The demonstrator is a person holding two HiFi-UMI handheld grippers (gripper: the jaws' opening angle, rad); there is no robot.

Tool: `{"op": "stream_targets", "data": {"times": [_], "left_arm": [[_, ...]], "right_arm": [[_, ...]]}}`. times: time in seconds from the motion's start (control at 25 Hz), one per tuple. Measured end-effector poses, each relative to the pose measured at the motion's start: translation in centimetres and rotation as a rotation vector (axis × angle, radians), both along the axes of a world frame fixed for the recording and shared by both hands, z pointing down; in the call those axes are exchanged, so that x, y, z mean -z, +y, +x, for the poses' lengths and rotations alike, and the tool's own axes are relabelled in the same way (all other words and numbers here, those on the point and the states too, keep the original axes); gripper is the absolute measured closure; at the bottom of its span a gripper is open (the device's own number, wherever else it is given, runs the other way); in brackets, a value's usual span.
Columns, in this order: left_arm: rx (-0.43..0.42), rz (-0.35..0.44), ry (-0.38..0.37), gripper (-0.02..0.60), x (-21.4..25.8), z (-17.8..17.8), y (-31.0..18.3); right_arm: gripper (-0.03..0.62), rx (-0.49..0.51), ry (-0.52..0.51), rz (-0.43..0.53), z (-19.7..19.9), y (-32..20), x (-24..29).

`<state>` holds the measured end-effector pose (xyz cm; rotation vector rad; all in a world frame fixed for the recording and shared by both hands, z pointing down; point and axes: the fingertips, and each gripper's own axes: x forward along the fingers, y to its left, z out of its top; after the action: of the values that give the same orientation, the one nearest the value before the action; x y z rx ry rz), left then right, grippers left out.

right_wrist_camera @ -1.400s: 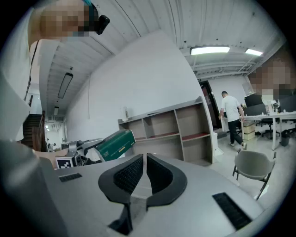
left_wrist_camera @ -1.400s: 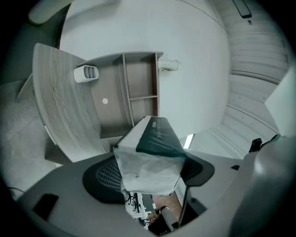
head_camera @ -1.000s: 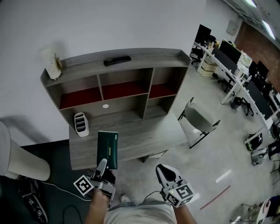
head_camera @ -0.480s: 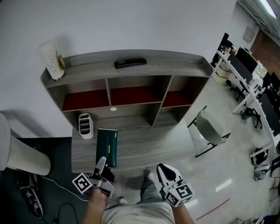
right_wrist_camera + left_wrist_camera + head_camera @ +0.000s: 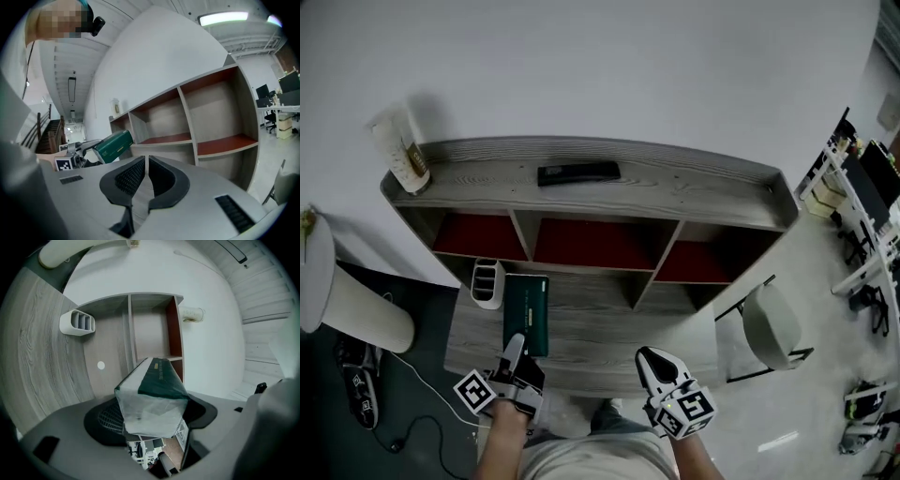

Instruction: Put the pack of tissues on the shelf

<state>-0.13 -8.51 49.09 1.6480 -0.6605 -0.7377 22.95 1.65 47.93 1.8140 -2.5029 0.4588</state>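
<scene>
Tissue pack (image 5: 152, 397) clamped btwn left fingers (image 5: 104, 420)

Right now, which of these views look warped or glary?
Head view: even, soft light, but the edges of the shelf bow outward. Left gripper view: strong fisheye, black corners, and the pack of tissues looms near the lens. Right gripper view: fisheye too, and the ceiling light is blown out.

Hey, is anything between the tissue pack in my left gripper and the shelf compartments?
Nothing visible. The pack of tissues, clamped in the left gripper, faces open compartments of the shelf that look empty. The white desk organizer stands off to its left, and the remote lies on top.
</scene>
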Motion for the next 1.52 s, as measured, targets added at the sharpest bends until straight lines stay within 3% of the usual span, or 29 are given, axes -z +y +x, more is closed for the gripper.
{"op": "stream_targets", "data": {"times": [0.36,0.56,0.76,1.16,1.52], "left_arm": [[0.139,-0.015,0.002,0.219,0.4,2.4,-0.6],[0.226,-0.016,-0.002,0.219,0.7,0.6,-0.6],[0.319,-0.018,-0.017,0.219,1.1,-3.6,-1.7],[0.371,-0.046,-0.025,0.219,1.2,-10.9,-5.8],[0.295,-0.071,0.0,0.218,0.9,-16.6,-12.6]], "right_arm": [[0.544,0.228,0.005,0.003,1.1,-5.3,-0.4],[0.545,0.312,-0.026,0.007,-1.0,-7.0,-0.3],[0.545,0.404,-0.03,0.003,-5.4,-9.2,-0.2],[0.543,0.451,-0.015,0.001,-11.8,-13.0,0.7],[0.543,0.39,0.003,-0.014,-16.3,-17.3,0.4]]}}
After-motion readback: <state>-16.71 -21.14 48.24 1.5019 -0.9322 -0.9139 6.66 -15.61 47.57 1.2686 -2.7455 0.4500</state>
